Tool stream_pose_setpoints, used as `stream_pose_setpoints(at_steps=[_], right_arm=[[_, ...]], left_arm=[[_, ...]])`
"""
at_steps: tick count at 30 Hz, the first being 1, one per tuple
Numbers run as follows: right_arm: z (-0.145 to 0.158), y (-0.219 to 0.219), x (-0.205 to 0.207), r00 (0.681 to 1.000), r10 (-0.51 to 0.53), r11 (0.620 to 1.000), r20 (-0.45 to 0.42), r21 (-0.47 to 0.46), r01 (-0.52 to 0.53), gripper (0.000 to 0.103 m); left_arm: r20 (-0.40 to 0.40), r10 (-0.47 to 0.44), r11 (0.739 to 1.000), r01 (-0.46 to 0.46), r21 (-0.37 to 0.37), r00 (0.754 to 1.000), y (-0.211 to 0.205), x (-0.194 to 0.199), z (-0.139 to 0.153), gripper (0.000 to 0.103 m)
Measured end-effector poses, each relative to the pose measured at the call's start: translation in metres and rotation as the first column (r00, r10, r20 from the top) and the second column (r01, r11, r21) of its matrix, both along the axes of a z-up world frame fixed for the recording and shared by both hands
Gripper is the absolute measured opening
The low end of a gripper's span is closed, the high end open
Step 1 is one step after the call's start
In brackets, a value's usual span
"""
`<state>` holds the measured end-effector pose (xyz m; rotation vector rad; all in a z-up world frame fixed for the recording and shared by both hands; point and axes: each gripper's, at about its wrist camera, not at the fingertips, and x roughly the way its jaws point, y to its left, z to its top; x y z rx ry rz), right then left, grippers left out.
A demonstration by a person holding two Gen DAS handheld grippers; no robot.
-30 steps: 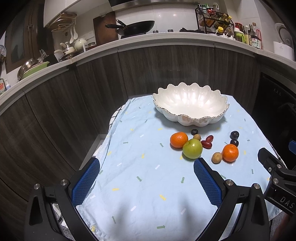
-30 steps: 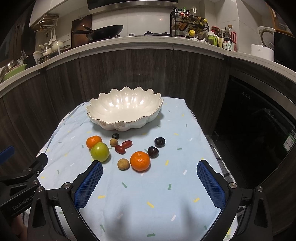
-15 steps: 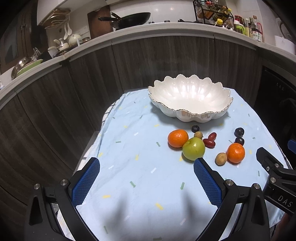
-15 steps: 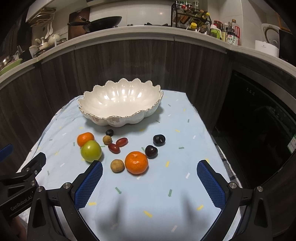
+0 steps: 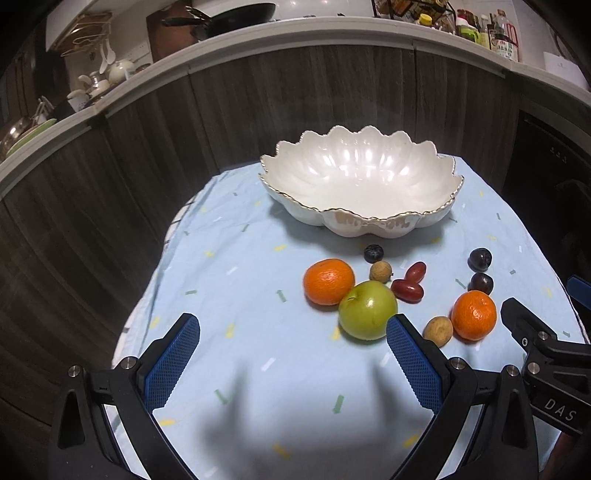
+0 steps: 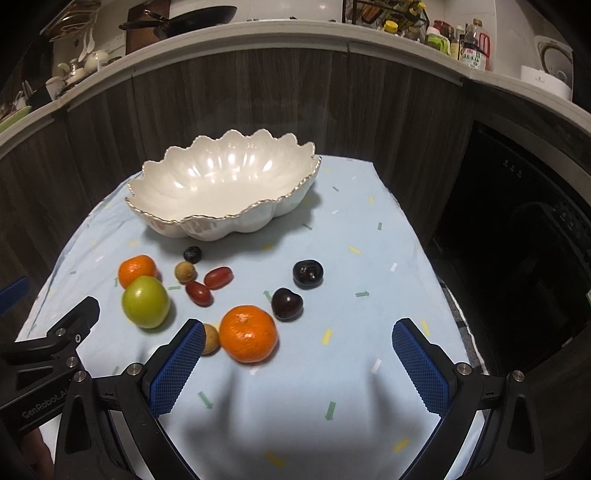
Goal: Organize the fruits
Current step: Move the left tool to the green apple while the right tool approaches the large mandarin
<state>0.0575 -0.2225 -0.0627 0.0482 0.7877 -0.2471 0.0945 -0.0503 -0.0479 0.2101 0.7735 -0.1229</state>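
A white scalloped bowl [image 5: 436,212] [image 6: 155,218] stands empty at the far side of a light blue cloth. In front of it lie a green apple [image 5: 367,309] [image 6: 146,301], two oranges [image 5: 328,281] [image 5: 474,314] [image 6: 248,333] [image 6: 136,270], two red grape tomatoes [image 5: 407,289] [image 6: 218,277], two dark cherries [image 5: 480,259] [image 6: 307,273] [image 6: 287,303], a blueberry [image 5: 373,253] [image 6: 192,254] and two brown longans [image 5: 438,330] [image 6: 185,272]. My left gripper [image 5: 291,332] is open just short of the apple. My right gripper [image 6: 299,336] is open, with the nearer orange just ahead between its fingers.
The cloth-covered table [image 5: 236,280] stands against a dark curved wooden counter front [image 5: 221,110]. A counter above holds a pan [image 5: 236,14], bottles [image 6: 472,48] and dishes. A dark appliance [image 6: 517,229] sits to the right. Bare cloth lies left of the fruit.
Both grippers have moved forward and lower toward the fruit, so the bowl and fruit look larger. Both stay open. No fruit has moved.
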Motion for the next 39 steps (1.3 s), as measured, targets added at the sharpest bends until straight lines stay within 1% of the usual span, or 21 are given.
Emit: stream_pose_setpoints(at_steps=[9,11,18,22,25,29,33,36,39], right_arm=[[-0.018,-0.01,0.015,0.998,0.021,0.999,-0.053,0.029,-0.019,0.094],[-0.02,-0.012,0.018,0.998,0.027,0.999,-0.061,0.042,-0.024,0.093],[-0.026,-0.014,0.023,0.995,0.053,0.996,-0.079,0.073,-0.047,0.088],[-0.029,-0.015,0.026,0.994,0.069,0.993,-0.085,0.099,-0.061,0.085],[-0.029,-0.016,0.027,0.994,0.07,0.992,-0.079,0.109,-0.061,0.084],[-0.027,-0.017,0.029,0.993,0.081,0.987,-0.084,0.144,-0.068,0.08],[-0.025,-0.015,0.028,0.994,0.081,0.988,-0.076,0.139,-0.07,0.079],[-0.026,-0.015,0.029,0.993,0.085,0.984,-0.081,0.165,-0.071,0.077],[-0.024,-0.014,0.029,0.994,0.087,0.986,-0.072,0.152,-0.075,0.077]], left_arm=[[-0.055,-0.035,0.999,0.036,0.004,0.998,-0.014,0.016,-0.018,0.094],[-0.068,-0.046,0.999,0.046,0.004,0.997,-0.018,0.018,-0.021,0.09],[-0.099,-0.066,0.998,0.066,0.0,0.993,-0.025,0.022,-0.029,0.083],[-0.11,-0.074,0.997,0.075,0.0,0.991,-0.029,0.024,-0.032,0.076],[-0.117,-0.08,0.997,0.079,-0.016,0.99,-0.031,0.025,-0.032,0.073],[-0.125,-0.096,0.995,0.093,-0.025,0.988,-0.033,0.024,-0.031,0.062],[-0.129,-0.096,0.995,0.092,-0.037,0.987,-0.034,0.024,-0.032,0.061],[-0.143,-0.097,0.995,0.09,-0.053,0.985,-0.032,0.024,-0.031,0.06],[-0.149,-0.095,0.994,0.086,-0.063,0.984,-0.03,0.025,-0.032,0.06]])
